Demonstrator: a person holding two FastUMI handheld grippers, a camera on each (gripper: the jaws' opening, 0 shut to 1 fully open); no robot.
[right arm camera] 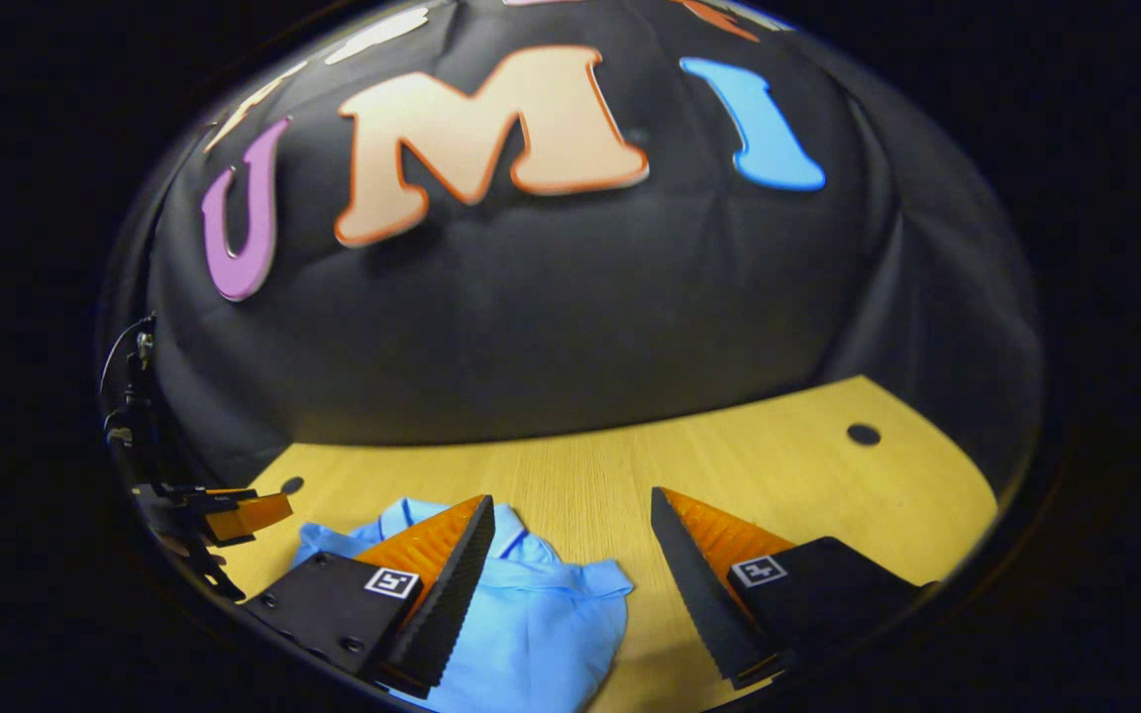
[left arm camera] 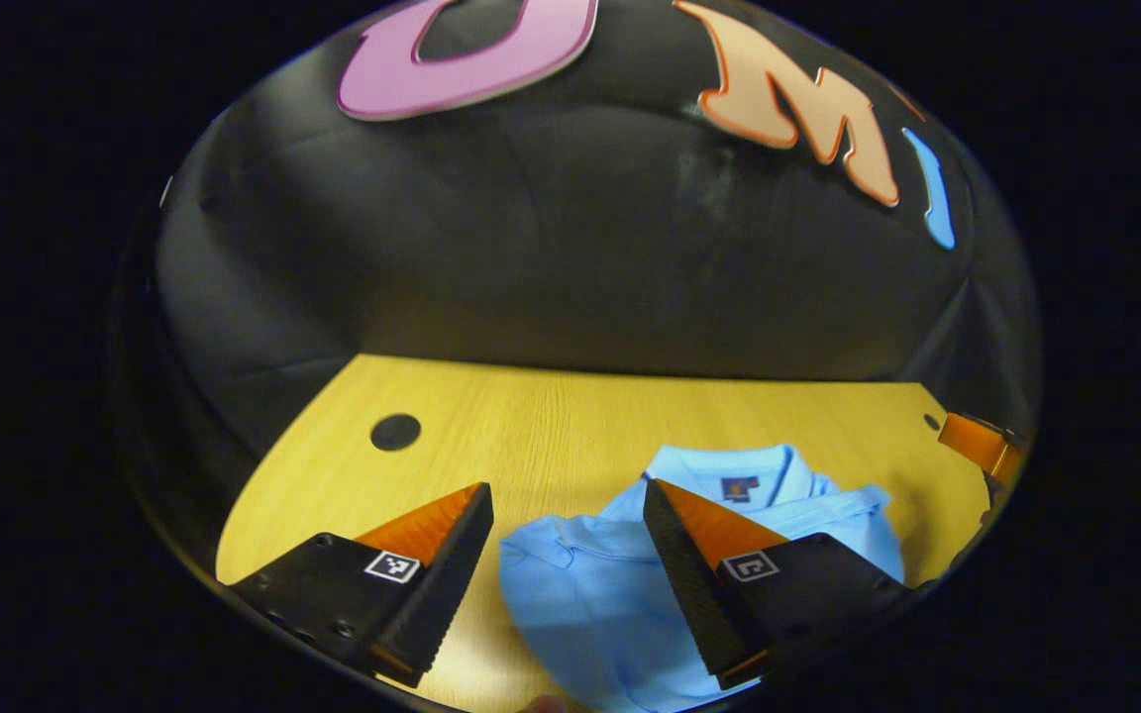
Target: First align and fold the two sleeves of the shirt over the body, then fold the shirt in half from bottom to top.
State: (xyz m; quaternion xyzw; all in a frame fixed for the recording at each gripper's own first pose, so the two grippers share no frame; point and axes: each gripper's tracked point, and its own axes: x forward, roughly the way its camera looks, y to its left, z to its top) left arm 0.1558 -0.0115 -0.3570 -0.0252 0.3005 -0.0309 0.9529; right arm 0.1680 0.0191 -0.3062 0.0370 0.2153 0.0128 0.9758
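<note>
— On the wooden table (left arm camera: 551, 416), where does the shirt (left arm camera: 580, 604) lie?
— Near edge, light blue, collar far, sleeves folded over its body.
— And the tongs?
— Left gripper (left arm camera: 566, 584) and right gripper (right arm camera: 570, 584) hover above, both spread, gripping nothing.

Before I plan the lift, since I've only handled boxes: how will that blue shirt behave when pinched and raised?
The blue shirt will likely be floppy: it lies in soft folds and wrinkles on the wooden table. It's probably light. Pushed, it would likely bunch rather than slide.

Black cloth wall (right arm camera: 570, 327), yellow wooden table (left arm camera: 551, 416), round holes
</note>
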